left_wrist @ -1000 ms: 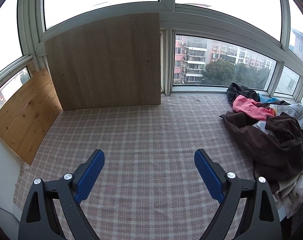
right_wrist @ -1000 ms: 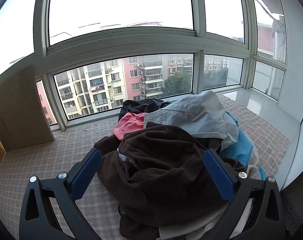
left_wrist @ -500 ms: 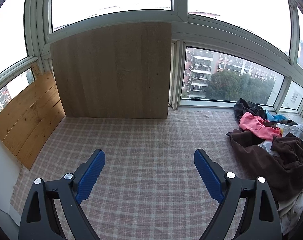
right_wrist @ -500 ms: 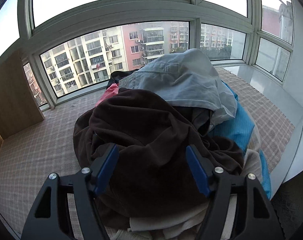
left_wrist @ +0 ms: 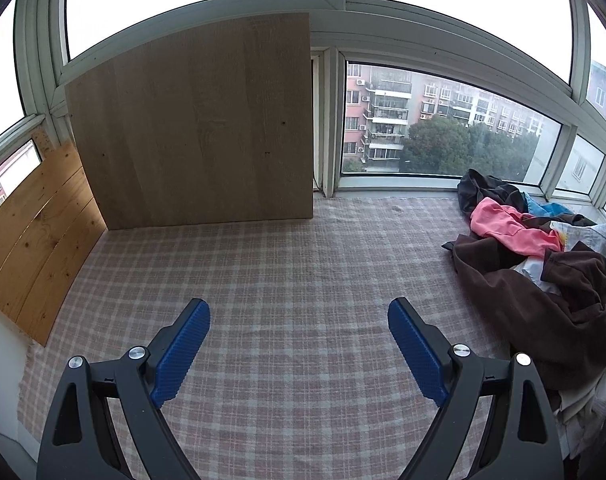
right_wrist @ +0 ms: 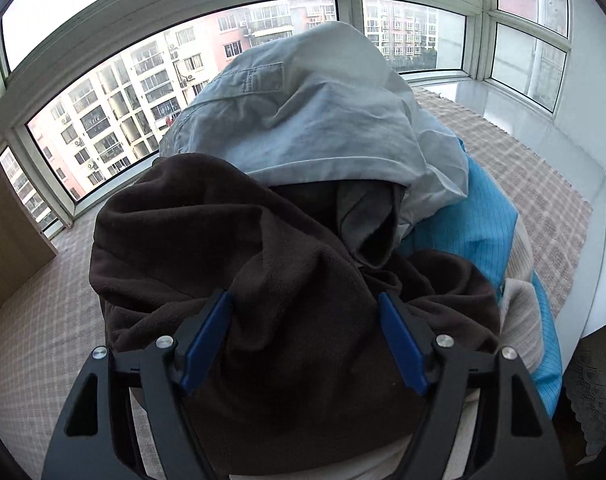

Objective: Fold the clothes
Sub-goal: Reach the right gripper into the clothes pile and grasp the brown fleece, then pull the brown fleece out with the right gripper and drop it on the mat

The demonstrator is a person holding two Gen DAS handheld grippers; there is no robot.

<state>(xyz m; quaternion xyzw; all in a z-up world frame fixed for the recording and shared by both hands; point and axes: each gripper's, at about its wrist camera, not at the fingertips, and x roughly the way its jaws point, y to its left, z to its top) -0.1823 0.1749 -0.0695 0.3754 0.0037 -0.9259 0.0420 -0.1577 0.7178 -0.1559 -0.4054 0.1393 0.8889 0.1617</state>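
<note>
Clothes pile (left_wrist: 543, 280) heaped on checked cloth (left_wrist: 287, 280), well right of the wooden board (left_wrist: 199, 128) leaning at the window. Brown fleece garment (right_wrist: 231, 240) topmost in the pile, grey garment (right_wrist: 303, 120) behind it, blue fabric (right_wrist: 475, 224) to its right, pink piece (left_wrist: 507, 228) toward the window. Right tool (right_wrist: 303, 304) pushed into the brown fleece, jaws opening, fleece bunched between the pads. Left tool (left_wrist: 299, 320) spread wide over bare cloth, nothing between the pads, left of the pile.
</note>
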